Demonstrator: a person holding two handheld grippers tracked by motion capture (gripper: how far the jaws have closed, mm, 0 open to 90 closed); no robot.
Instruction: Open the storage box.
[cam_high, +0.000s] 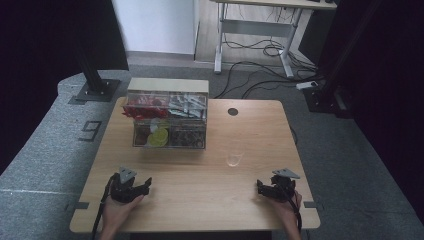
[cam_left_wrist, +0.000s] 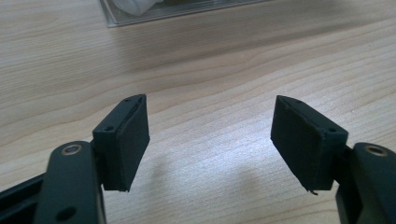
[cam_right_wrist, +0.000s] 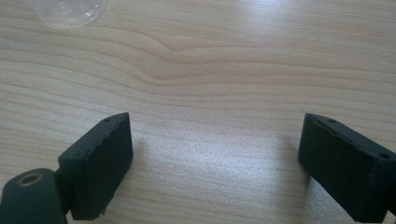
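Scene: wooden table (cam_high: 200, 195) with a clear compartment box (cam_high: 169, 120) at the far left of centre and a clear plastic cup (cam_high: 234, 158) standing alone nearer the right hand.
Left tool: left tool (cam_high: 146, 186) rests near the front edge, released, jaws apart with bare wood between the pads (cam_left_wrist: 133, 140); the box's front corner (cam_left_wrist: 140, 14) lies well ahead of it.
Right tool: right tool (cam_high: 260, 186) rests near the front edge too, jaws spread wide and empty; the cup's rounded wall (cam_right_wrist: 65, 11) sits ahead and off to one side of its line.
Cup position: upright as far as I can tell, apart from the box, between the right tool and the box's right end.
Risk, cup: thin, light and see-through, so I judge a jaw coming in off-centre likely to nudge it over or skate it away; a hard squeeze may buckle the wall.
Risk, box: its contents (red packets, something yellow, dark bits) sit in separate bins; a careless reach may drag the whole box or snag a divider.
Risk, cables: trailing leads at both wrists could catch the table edge.
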